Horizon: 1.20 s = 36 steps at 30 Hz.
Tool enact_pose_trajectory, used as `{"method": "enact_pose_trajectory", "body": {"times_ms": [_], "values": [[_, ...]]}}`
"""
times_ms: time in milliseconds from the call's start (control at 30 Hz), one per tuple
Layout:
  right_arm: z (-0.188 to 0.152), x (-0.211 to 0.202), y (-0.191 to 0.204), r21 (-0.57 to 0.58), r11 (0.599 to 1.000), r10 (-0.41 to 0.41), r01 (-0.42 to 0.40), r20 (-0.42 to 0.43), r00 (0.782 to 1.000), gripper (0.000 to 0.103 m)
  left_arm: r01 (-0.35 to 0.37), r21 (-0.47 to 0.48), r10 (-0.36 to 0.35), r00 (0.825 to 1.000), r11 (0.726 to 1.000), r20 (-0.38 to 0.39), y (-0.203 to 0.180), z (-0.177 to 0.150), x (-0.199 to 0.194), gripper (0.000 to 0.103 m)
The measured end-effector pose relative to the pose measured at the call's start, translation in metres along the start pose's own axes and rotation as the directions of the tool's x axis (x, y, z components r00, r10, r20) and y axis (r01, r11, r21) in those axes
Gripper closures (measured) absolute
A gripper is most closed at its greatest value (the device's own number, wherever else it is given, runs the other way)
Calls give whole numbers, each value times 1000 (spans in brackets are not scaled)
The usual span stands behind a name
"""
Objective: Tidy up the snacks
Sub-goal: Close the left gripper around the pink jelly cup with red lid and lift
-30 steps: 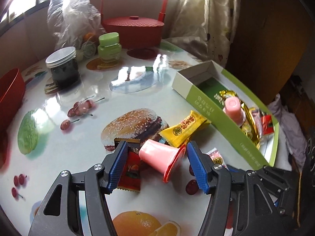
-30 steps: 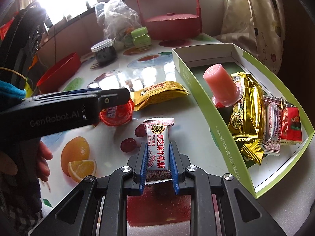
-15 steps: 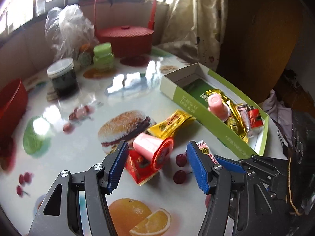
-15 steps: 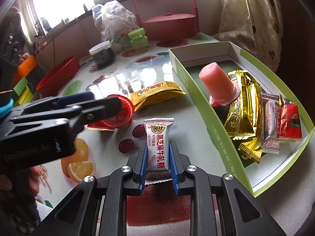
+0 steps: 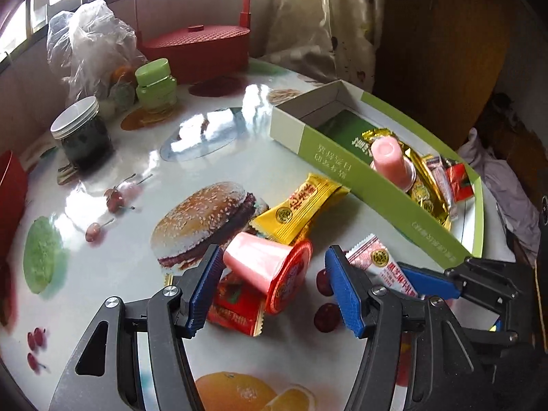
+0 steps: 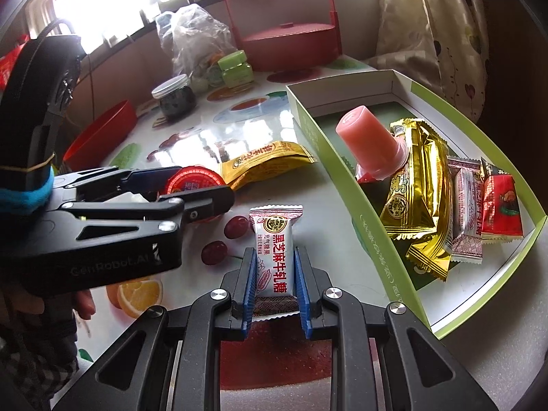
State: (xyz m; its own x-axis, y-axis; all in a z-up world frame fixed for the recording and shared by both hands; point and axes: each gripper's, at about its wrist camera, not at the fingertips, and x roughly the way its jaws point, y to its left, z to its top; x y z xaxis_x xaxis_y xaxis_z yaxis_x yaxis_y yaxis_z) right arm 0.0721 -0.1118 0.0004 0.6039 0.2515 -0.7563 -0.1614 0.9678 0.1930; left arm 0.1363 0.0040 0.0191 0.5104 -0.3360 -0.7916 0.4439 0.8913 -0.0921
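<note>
My left gripper [image 5: 274,274] is open around a pink jelly cup [image 5: 263,267] that lies on its side with its red lid toward the right finger. Under the cup lies a red candy packet [image 5: 236,311]. A yellow snack packet [image 5: 298,209] lies just beyond. My right gripper [image 6: 275,270] is shut on a white nougat candy [image 6: 275,257] low over the table; the candy also shows in the left wrist view [image 5: 380,263]. The green and white box [image 6: 376,239] holds another pink jelly cup [image 6: 370,144], a gold packet [image 6: 418,191] and small candies.
A dark jar [image 5: 82,137], a green jar [image 5: 156,85], a plastic bag [image 5: 85,44] and a red lidded basket [image 5: 195,48] stand at the back of the printed table. A red bowl [image 6: 102,133] sits at the left. The table edge runs just right of the box.
My left gripper has moved in on the lying jelly cup, which now sits between its open fingers. My right gripper still holds the nougat candy in about the same place.
</note>
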Motion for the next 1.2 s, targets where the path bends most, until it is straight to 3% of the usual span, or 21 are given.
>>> {"method": "enact_pose_trajectory", "body": {"times_ms": [333, 433, 500, 1200], "values": [[0, 0, 0, 2, 1000, 1, -1, 1, 1000, 83, 58, -57, -60, 998, 997, -20, 2, -3, 9, 41], [0, 0, -1, 2, 1000, 2, -2, 1, 1000, 83, 60, -55, -61, 998, 997, -16, 1, -4, 8, 41], [0, 0, -1, 3, 1000, 2, -2, 1, 1000, 83, 60, -56, -61, 998, 997, -14, 1, -4, 8, 48], [0, -3, -1, -3, 1000, -4, 4, 2, 1000, 83, 41, -73, -39, 999, 997, 26, -3, -6, -5, 49]]}}
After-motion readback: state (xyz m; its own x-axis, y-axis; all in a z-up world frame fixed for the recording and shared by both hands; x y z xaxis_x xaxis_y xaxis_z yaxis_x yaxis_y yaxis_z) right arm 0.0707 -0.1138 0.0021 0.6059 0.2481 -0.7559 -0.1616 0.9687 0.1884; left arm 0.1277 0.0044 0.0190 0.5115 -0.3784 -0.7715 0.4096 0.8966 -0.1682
